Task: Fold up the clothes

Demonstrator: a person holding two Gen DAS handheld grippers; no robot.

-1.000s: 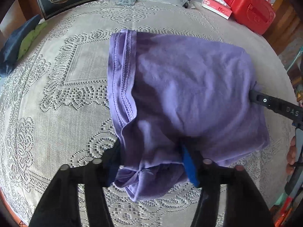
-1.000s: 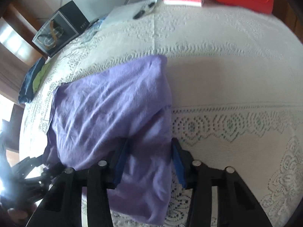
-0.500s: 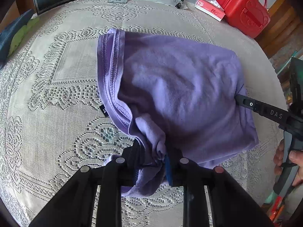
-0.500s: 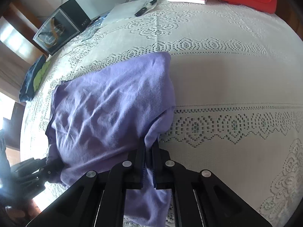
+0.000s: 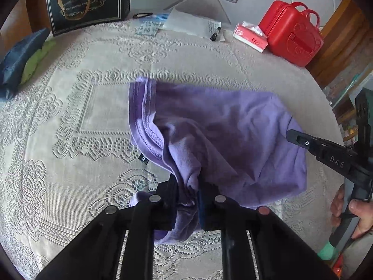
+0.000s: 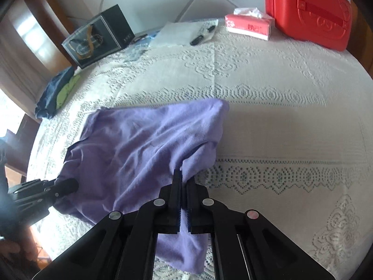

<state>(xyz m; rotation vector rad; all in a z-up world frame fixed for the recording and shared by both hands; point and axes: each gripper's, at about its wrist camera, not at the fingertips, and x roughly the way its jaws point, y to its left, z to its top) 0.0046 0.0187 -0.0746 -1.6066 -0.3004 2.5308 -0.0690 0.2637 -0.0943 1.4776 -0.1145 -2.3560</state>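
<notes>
The purple shirt (image 5: 223,140) is lying bunched up on the lace tablecloth (image 5: 70,140). The left gripper (image 5: 187,193) is pinching the shirt's near corner, and the right gripper (image 6: 183,186) is pinching the shirt's edge on the other side. A red case (image 5: 291,32) and a tissue box (image 6: 249,24) are sitting far back on the table.

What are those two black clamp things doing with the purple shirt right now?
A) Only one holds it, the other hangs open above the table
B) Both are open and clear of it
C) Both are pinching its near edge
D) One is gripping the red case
C: the left hand-held gripper has purple shirt cloth bunched between its fingers, and the right hand-held gripper is closed on a fold of the same shirt.
</notes>
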